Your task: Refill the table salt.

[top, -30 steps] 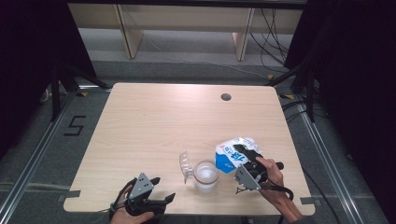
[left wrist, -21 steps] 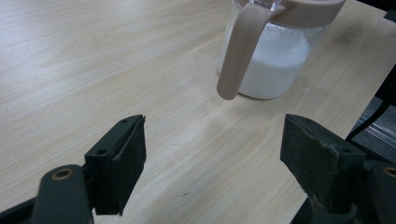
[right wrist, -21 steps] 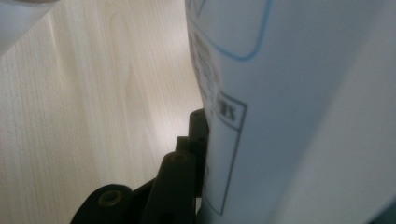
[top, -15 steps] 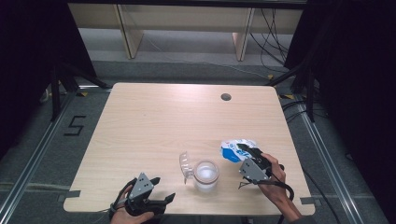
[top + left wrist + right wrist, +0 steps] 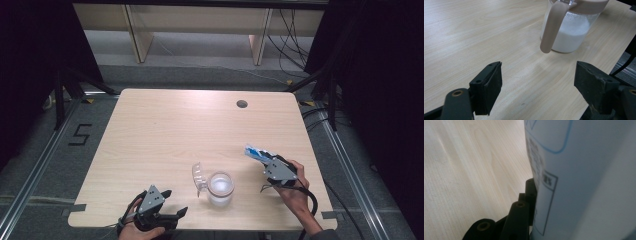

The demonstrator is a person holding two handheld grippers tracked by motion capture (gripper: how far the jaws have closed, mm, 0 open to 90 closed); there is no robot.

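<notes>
A clear jug [image 5: 220, 188] holding something white stands near the table's front edge, its lid [image 5: 198, 178] flipped open to the left. My right gripper [image 5: 265, 160] is to the jug's right, shut on a white and blue pack [image 5: 255, 152] held above the table. In the right gripper view the pack [image 5: 586, 182] is pressed against one black finger [image 5: 527, 200]; the other is hidden behind it. My left gripper [image 5: 175, 202] rests open at the front edge, left of the jug. In its own view the left gripper [image 5: 537, 85] has nothing between its jaws, and the jug [image 5: 571, 32] with a beige handle stands ahead.
The light wooden table [image 5: 165, 130] has a round cable hole [image 5: 242, 104] at the back right. Wooden shelf legs [image 5: 137, 35] and cables lie on the floor behind. Metal rails [image 5: 345, 165] run along both sides.
My right gripper has carried the pack to the right, away from the jug's mouth, and a little down. The left gripper has stayed where it was.
</notes>
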